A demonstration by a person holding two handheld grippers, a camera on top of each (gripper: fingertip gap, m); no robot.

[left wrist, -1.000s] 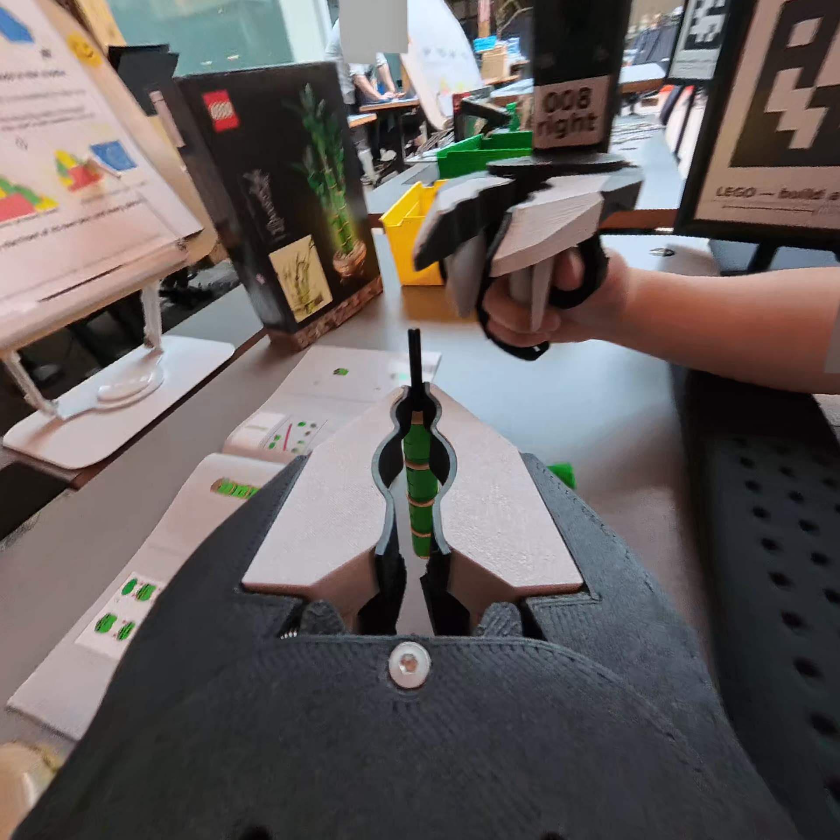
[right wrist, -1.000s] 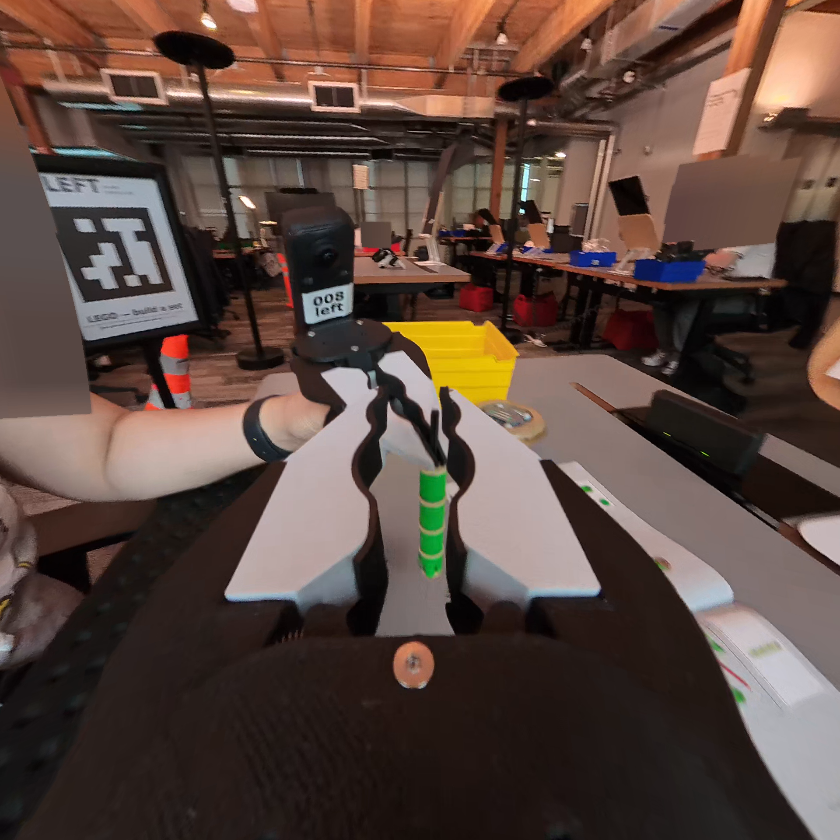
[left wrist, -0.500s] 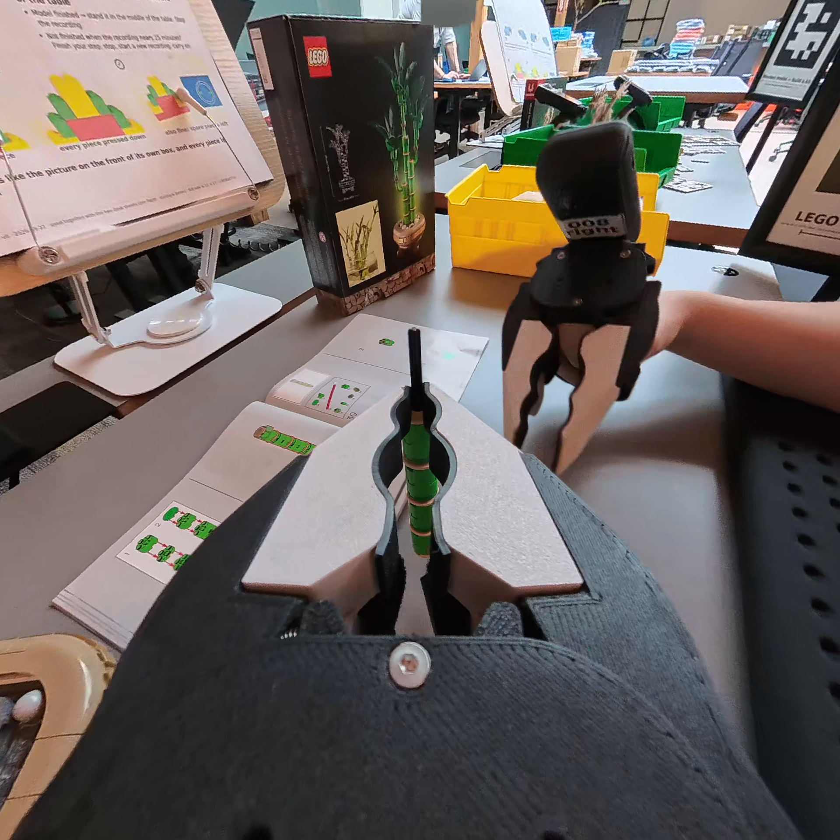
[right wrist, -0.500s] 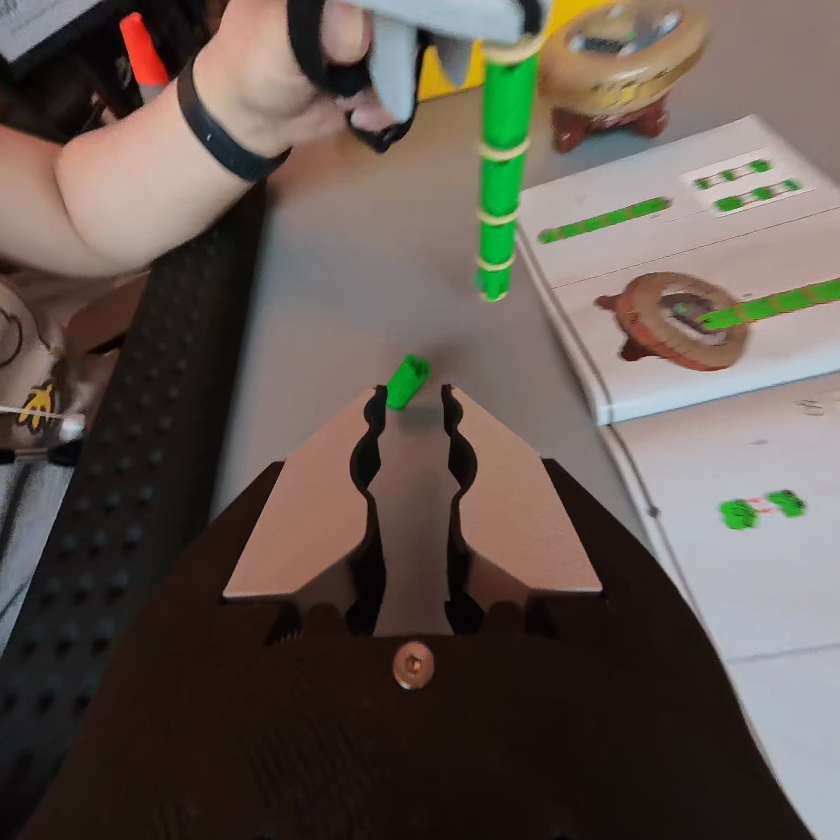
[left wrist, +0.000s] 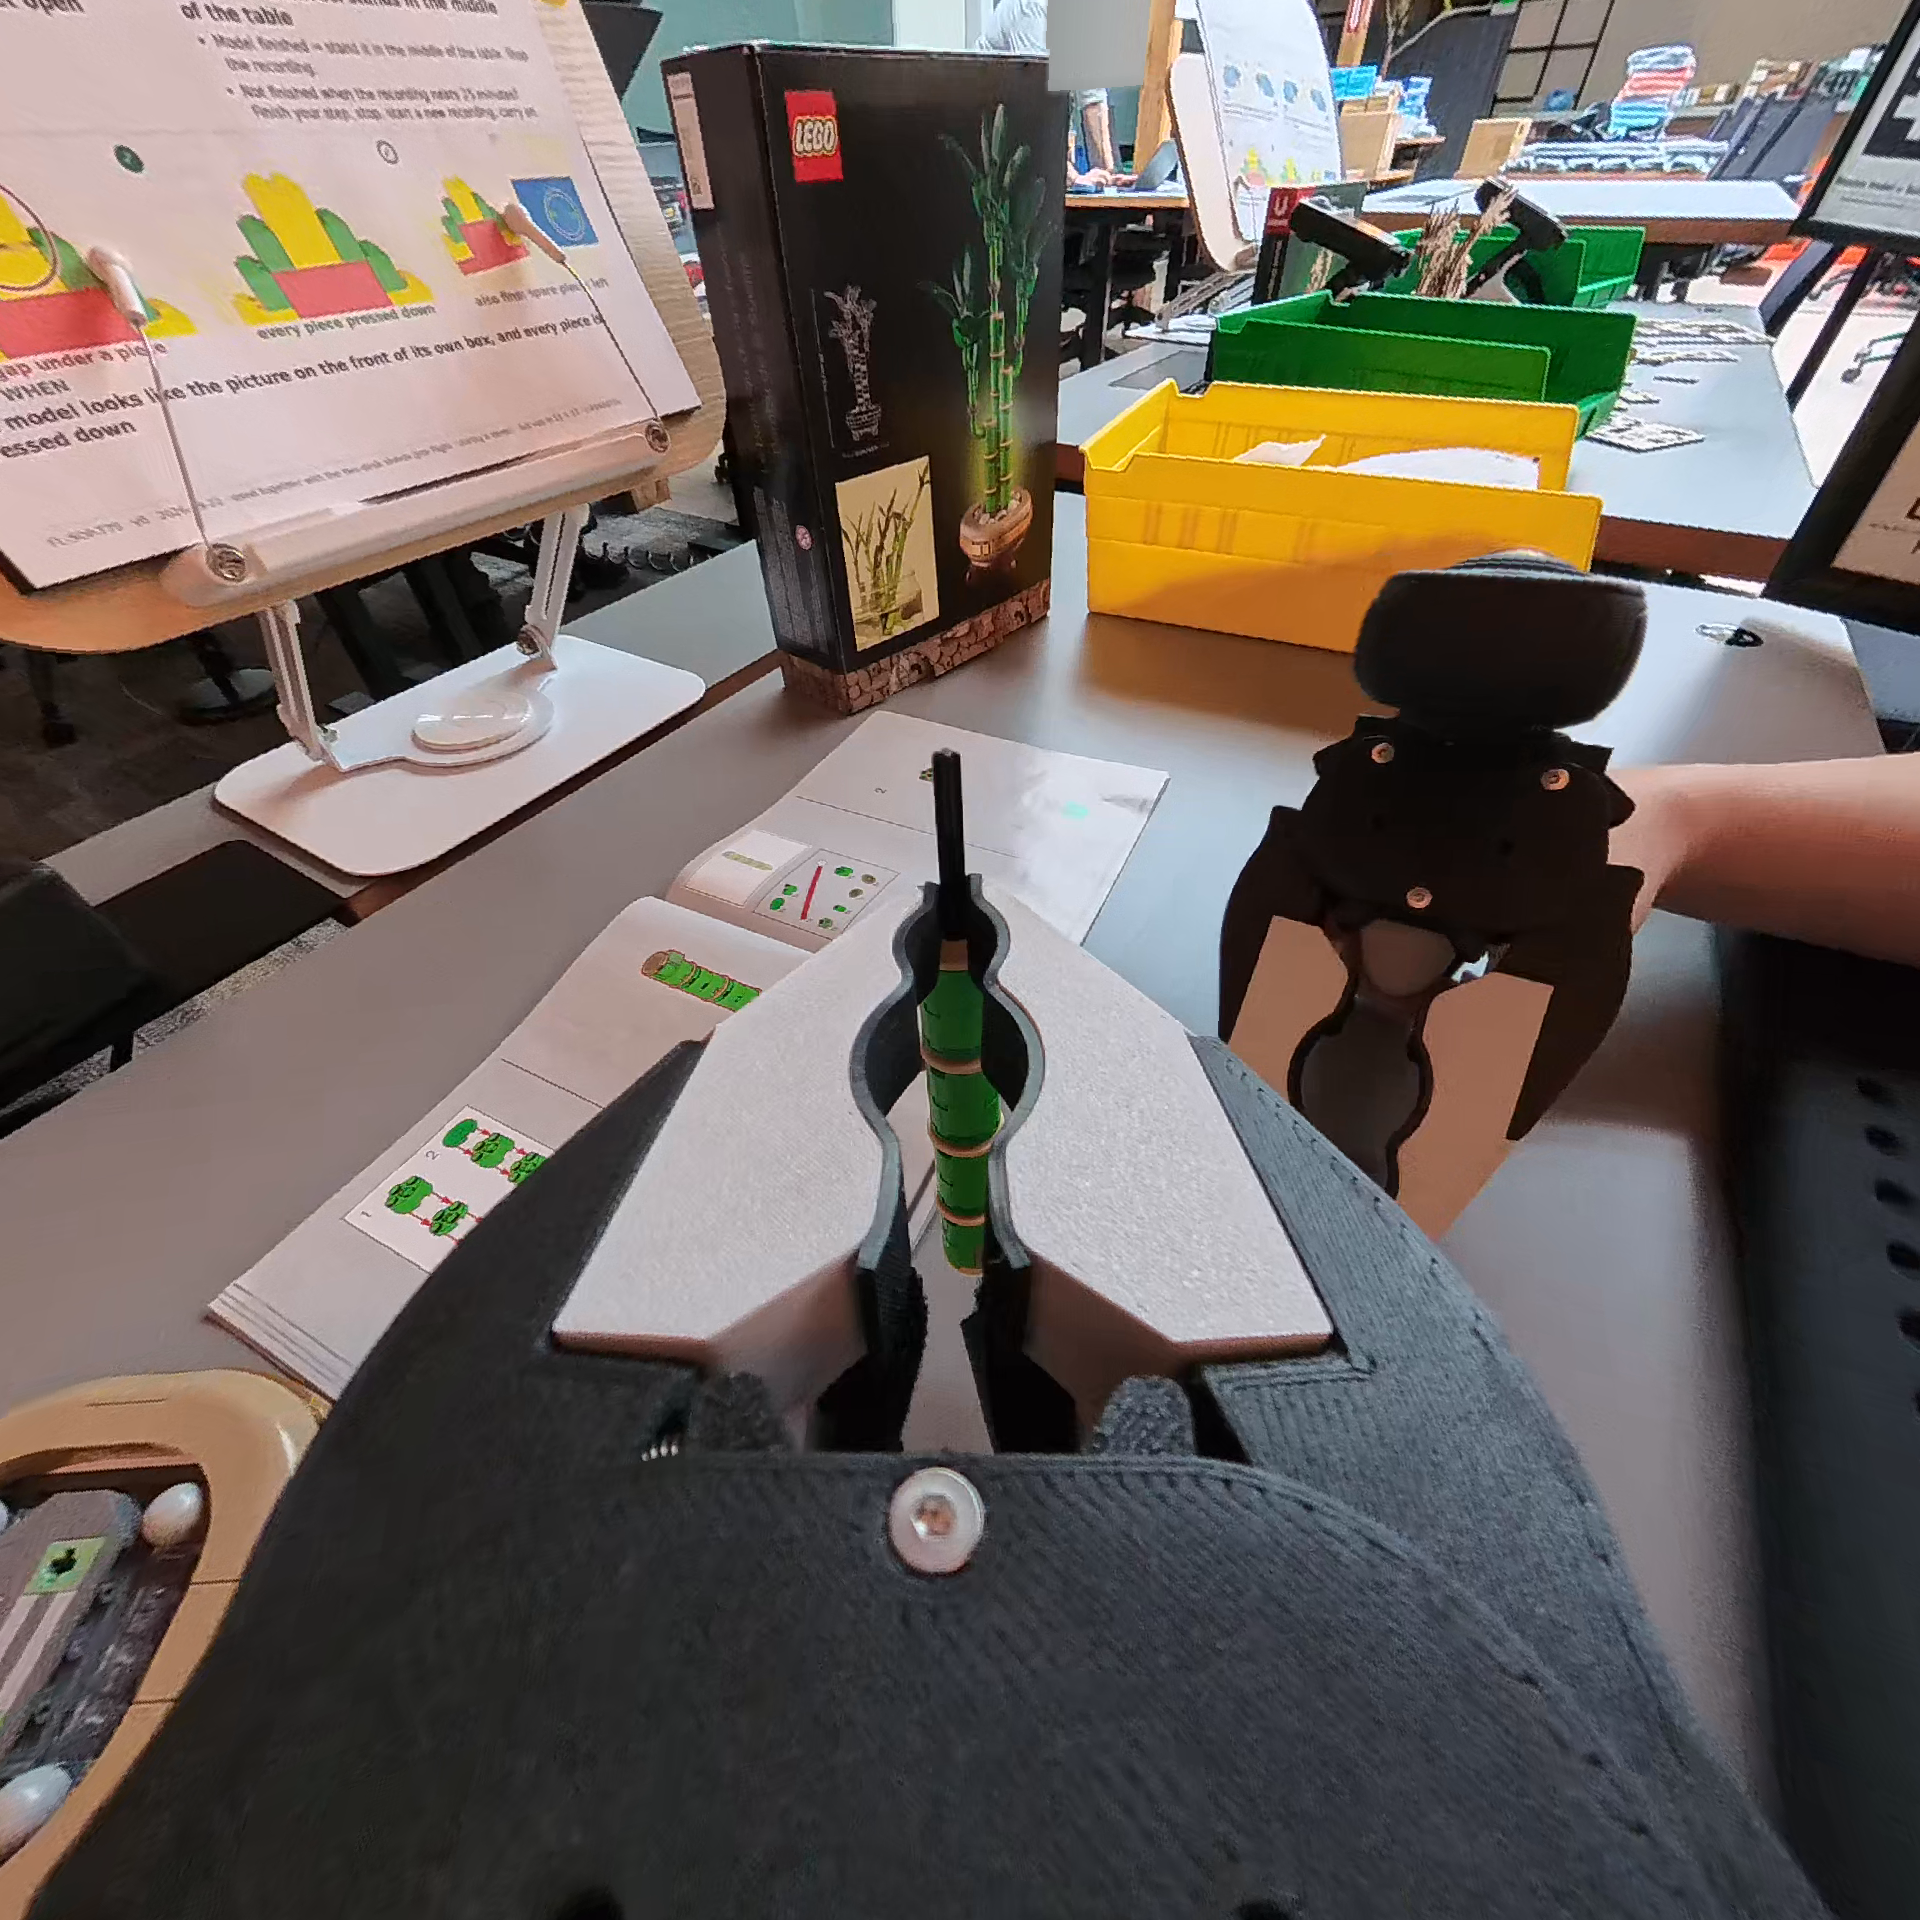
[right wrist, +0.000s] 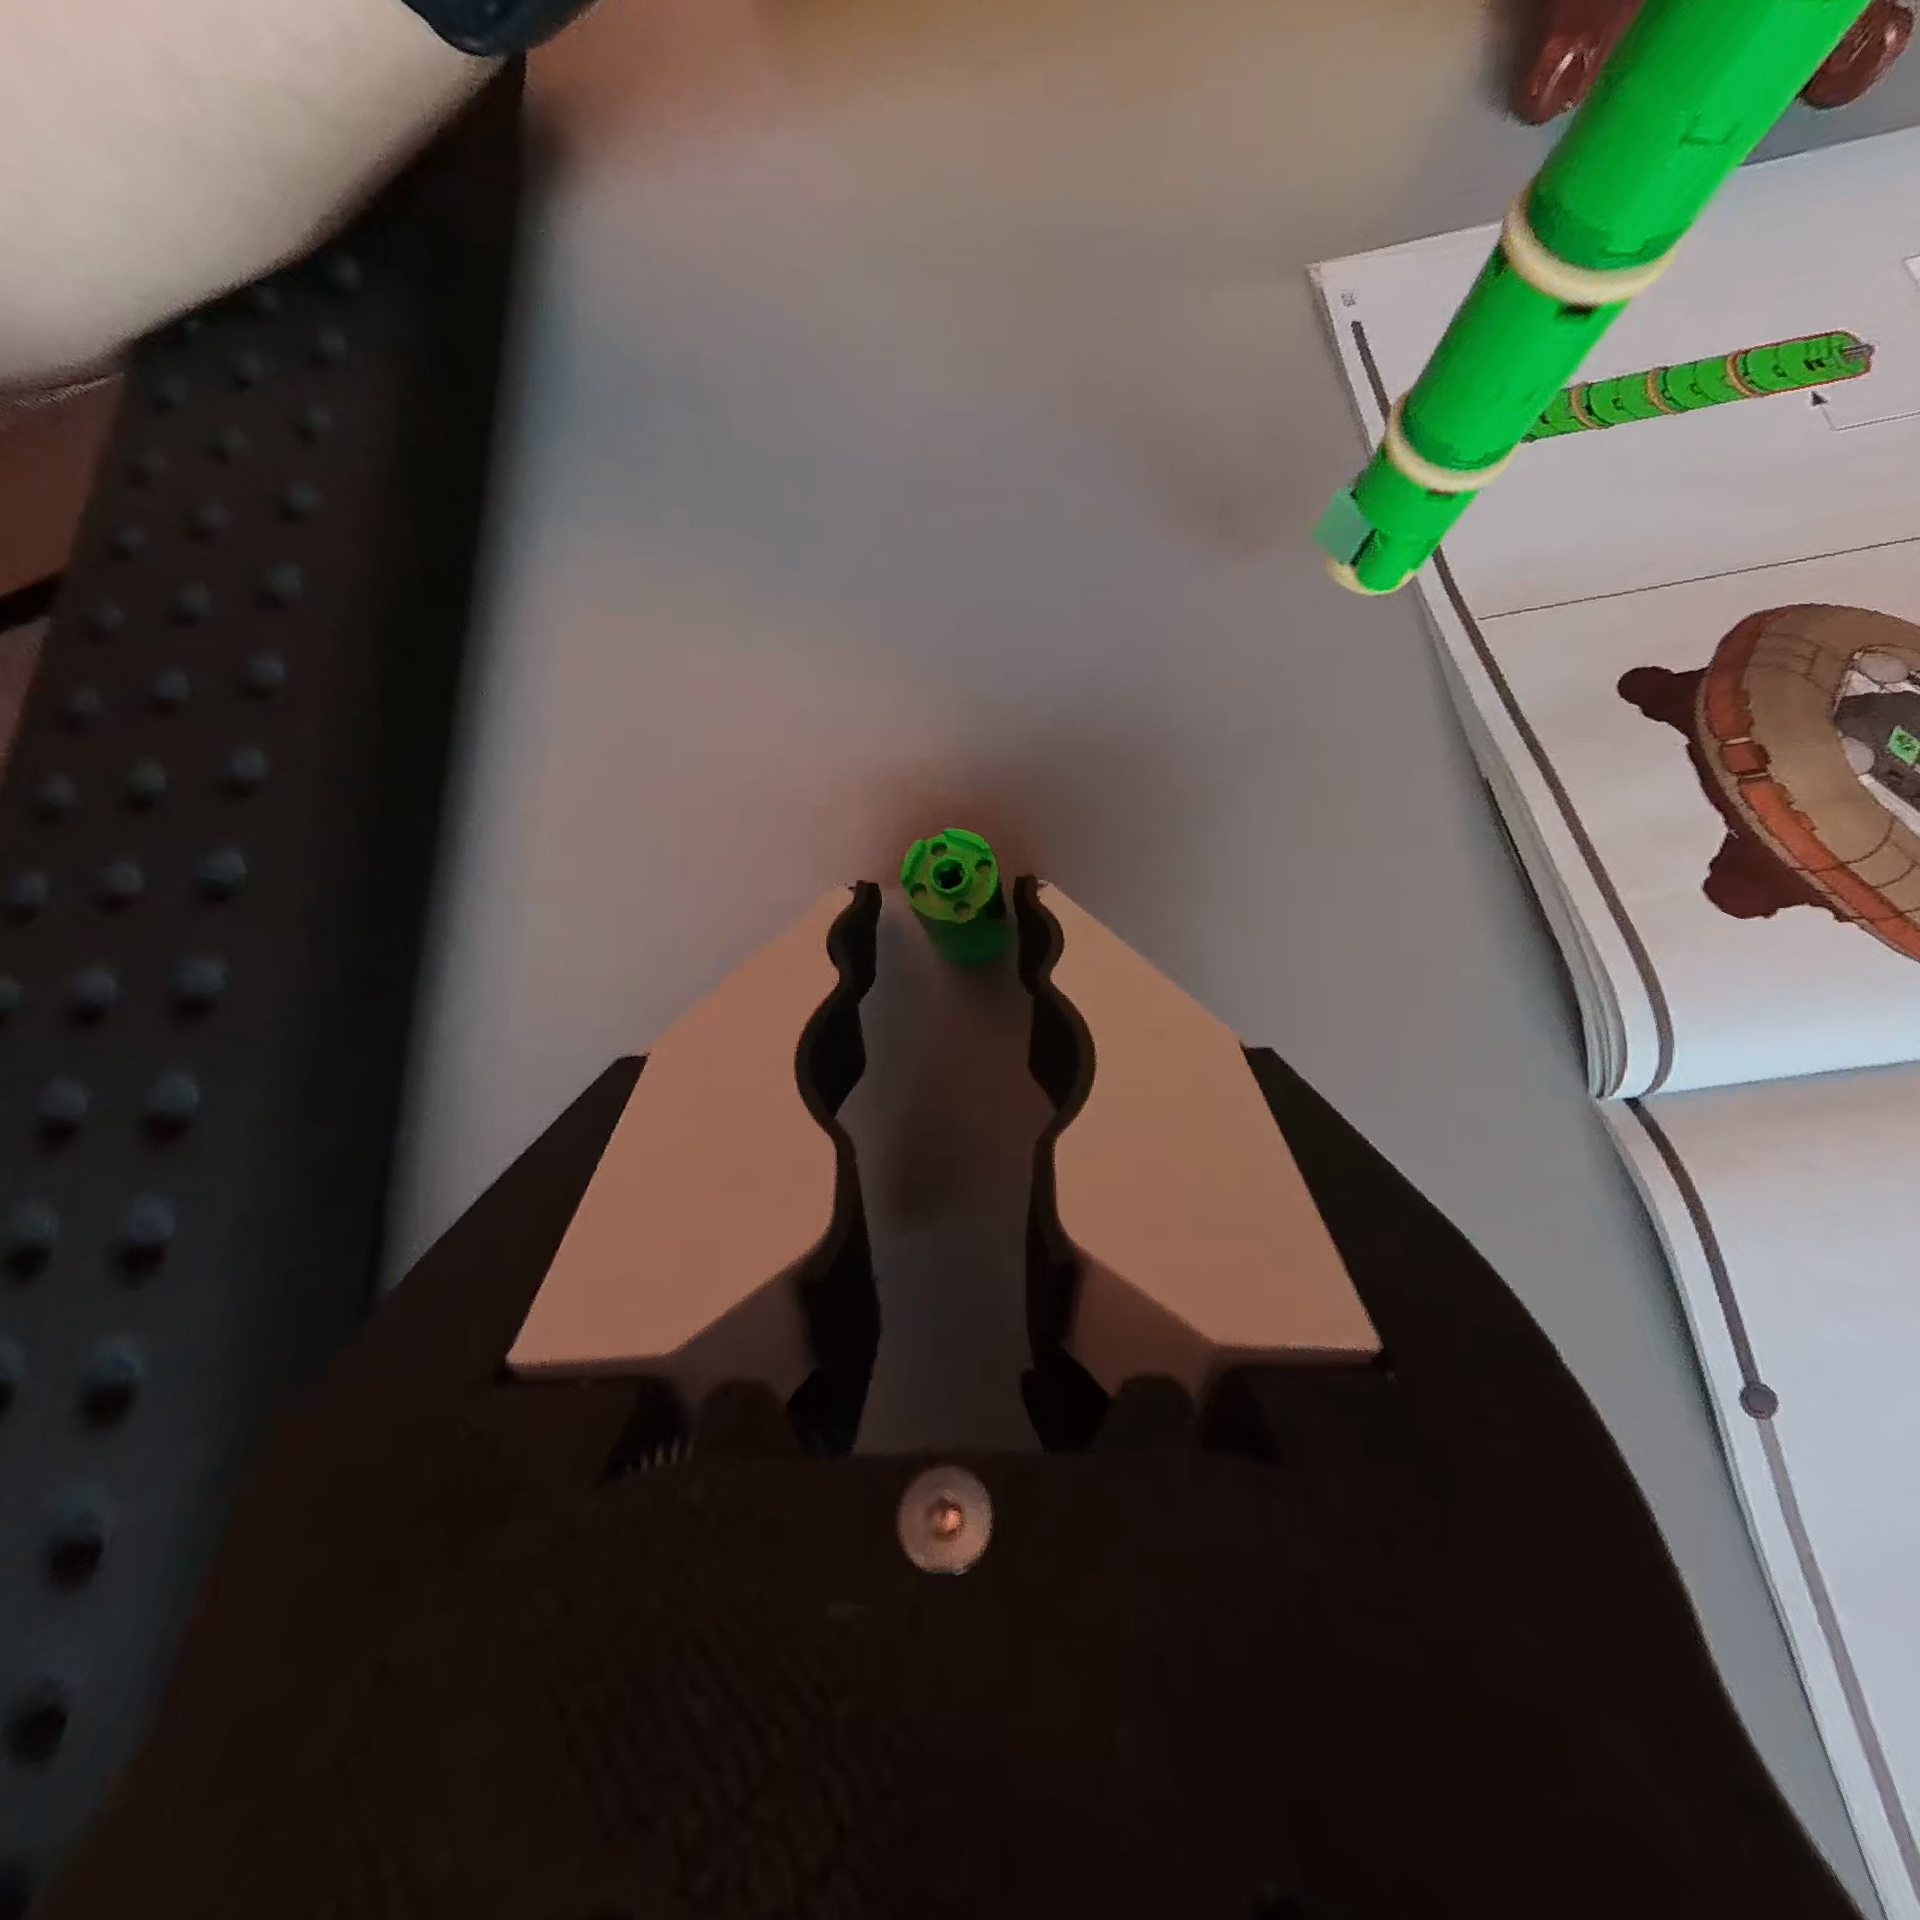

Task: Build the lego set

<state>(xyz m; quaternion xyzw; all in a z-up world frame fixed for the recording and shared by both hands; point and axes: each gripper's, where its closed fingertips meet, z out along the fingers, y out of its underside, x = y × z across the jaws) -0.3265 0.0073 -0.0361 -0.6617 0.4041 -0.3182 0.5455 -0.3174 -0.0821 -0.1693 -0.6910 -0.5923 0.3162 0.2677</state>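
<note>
My left gripper (left wrist: 948, 914) is shut on a green bamboo stalk (left wrist: 958, 1112) with tan rings on a black axle, held above the instruction booklet (left wrist: 582, 1049). The stalk also shows at the upper right of the right wrist view (right wrist: 1538, 301). My right gripper (right wrist: 943, 889) is open and points down at the grey table, its tips either side of a small green round piece (right wrist: 954, 898) lying there. The right gripper also shows in the left wrist view (left wrist: 1397, 1174), to the right of the stalk, jaws apart and low over the table.
The black set box (left wrist: 904, 364) and a yellow bin (left wrist: 1330, 520) stand at the back. A paper stand (left wrist: 457, 748) is at the left. The tan pot base (left wrist: 125, 1558) is at the lower left. A black studded mat (right wrist: 187, 831) lines the table. The open booklet shows in the right wrist view (right wrist: 1714, 831). The gap from one gripper's tips to the other's is roughly 15 cm.
My right gripper has tipped down from facing the stalk and dropped toward the table, closing in on the small green piece. My left gripper has risen, keeping its hold on the stalk.
</note>
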